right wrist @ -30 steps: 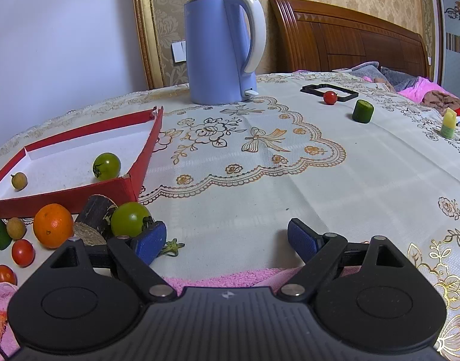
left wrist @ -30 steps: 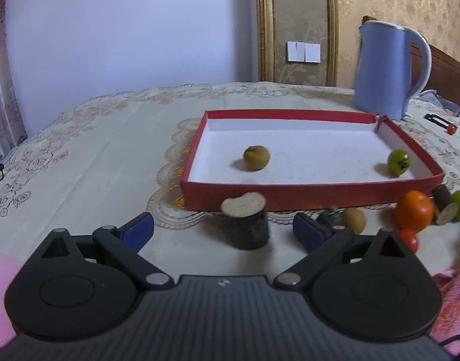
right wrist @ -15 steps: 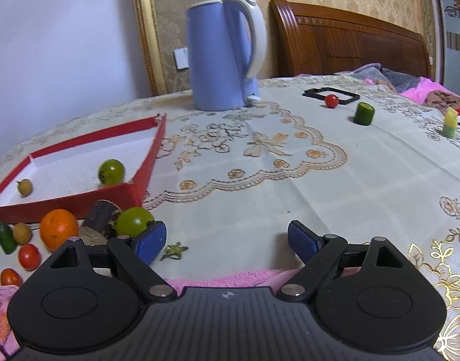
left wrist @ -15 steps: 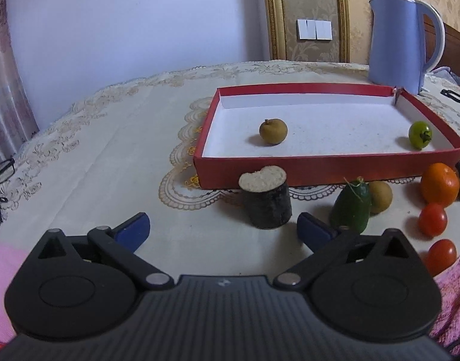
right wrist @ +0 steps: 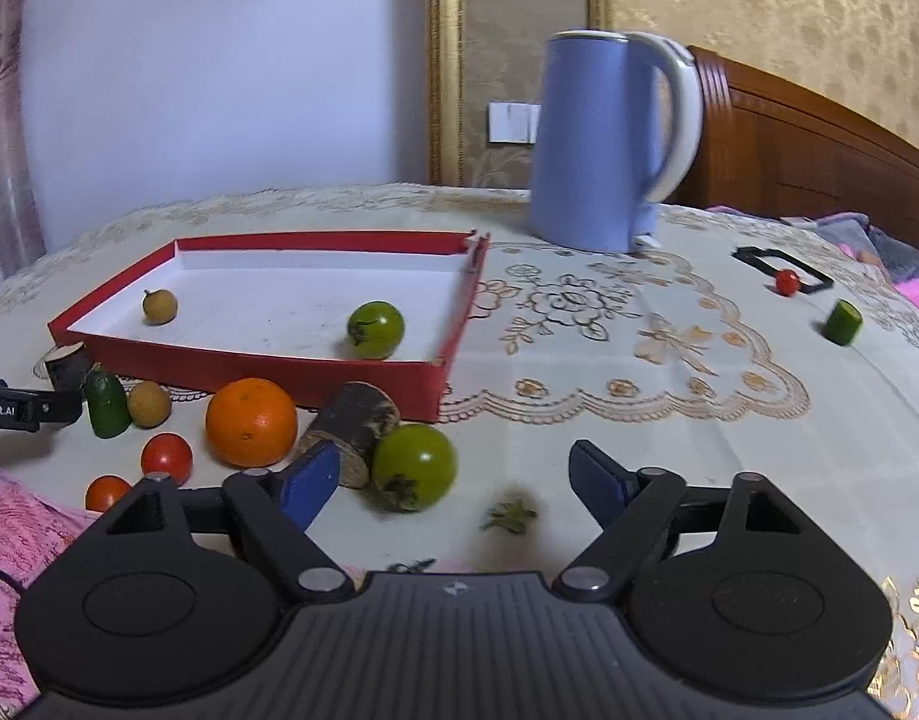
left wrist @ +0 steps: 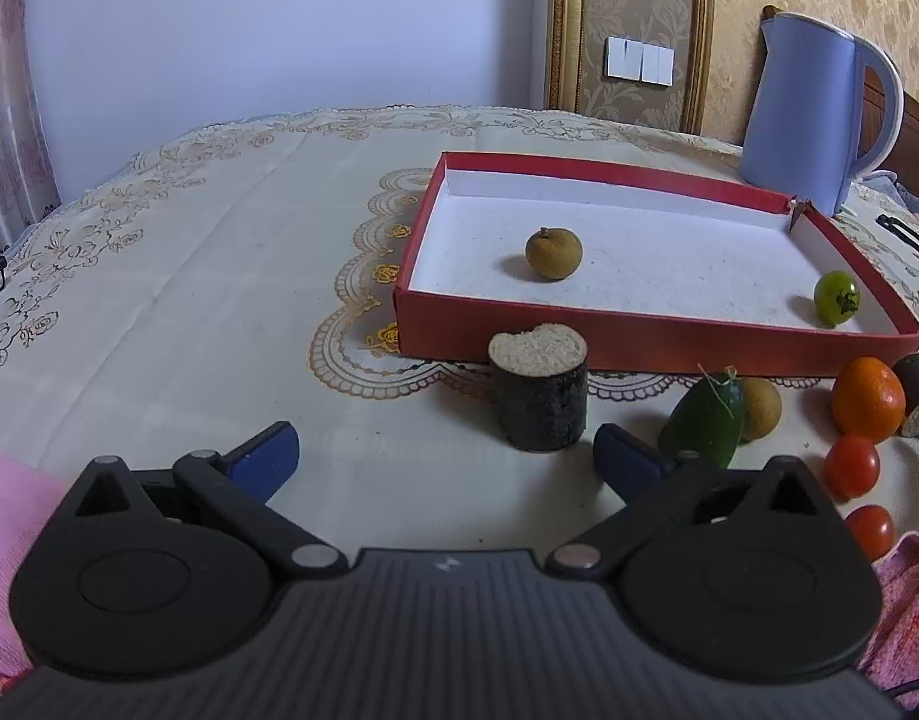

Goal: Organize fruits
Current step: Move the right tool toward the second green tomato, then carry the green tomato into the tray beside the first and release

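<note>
I hold both grippers, left gripper (left wrist: pixel 444 450) and right gripper (right wrist: pixel 453 483), jaws wide open and empty, facing loose fruit along the red tray's (right wrist: pixel 267 369) near edge, the green tomato (right wrist: pixel 414 468) nearest for loading

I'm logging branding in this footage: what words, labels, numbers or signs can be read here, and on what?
"Robot.AI" (start cut off by the frame edge): white print on the black side of the left gripper, seen in the right wrist view.
A small embossed emblem, not letters, sits on each gripper's black body.
The blue kettle, red tray and wall switches show no readable text.
</note>
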A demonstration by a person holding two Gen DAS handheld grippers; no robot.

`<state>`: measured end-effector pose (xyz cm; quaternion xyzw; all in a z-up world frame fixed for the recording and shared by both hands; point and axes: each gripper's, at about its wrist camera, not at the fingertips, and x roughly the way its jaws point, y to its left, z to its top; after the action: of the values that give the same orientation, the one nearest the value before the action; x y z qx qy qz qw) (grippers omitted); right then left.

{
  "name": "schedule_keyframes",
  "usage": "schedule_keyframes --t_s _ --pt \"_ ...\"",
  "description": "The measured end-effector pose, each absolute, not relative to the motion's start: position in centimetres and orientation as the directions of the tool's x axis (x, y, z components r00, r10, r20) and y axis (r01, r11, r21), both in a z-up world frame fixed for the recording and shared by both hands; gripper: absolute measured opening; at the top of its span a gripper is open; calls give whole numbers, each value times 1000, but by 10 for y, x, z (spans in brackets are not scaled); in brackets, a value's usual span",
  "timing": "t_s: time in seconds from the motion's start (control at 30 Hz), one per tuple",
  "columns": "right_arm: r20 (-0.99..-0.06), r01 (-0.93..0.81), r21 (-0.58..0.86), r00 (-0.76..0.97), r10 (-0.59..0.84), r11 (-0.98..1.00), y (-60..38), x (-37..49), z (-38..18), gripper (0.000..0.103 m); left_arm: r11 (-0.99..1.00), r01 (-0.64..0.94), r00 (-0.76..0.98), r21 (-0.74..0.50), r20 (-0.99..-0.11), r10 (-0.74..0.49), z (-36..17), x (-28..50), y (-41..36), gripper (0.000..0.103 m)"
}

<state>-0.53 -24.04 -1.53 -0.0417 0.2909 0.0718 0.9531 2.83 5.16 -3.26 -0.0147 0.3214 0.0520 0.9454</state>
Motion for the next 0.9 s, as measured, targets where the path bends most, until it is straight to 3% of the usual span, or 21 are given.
schedule_keyframes --t_s 0.07,0.13,0.17,0.2,0.37,0.67,0.9 --pt "-571 -184 -48 812 124 982 -239 0 -17 68 994 -108 789 4 -609 88 -32 28 51 103" --pt "-586 -207 -29 796 151 978 -241 6 -21 53 994 -108 789 2 -608 87 -32 27 51 103" --pt "-597 -211 -13 786 162 977 -243 8 -23 40 994 -108 789 2 -608 87 -32 27 51 103" --pt "-614 -210 13 770 173 978 -246 11 -24 35 994 -108 789 2 -608 87 -32 27 52 103" --pt "-595 -208 -3 786 165 978 -247 2 -24 33 994 -108 789 2 -608 87 -32 27 52 103" --pt "-444 -190 -89 886 132 978 -234 -9 14 33 994 -108 789 2 -608 87 -32 27 52 103" --pt "-464 -268 -107 865 191 957 -196 38 23 33 994 -108 789 2 -608 87 -32 27 51 103"
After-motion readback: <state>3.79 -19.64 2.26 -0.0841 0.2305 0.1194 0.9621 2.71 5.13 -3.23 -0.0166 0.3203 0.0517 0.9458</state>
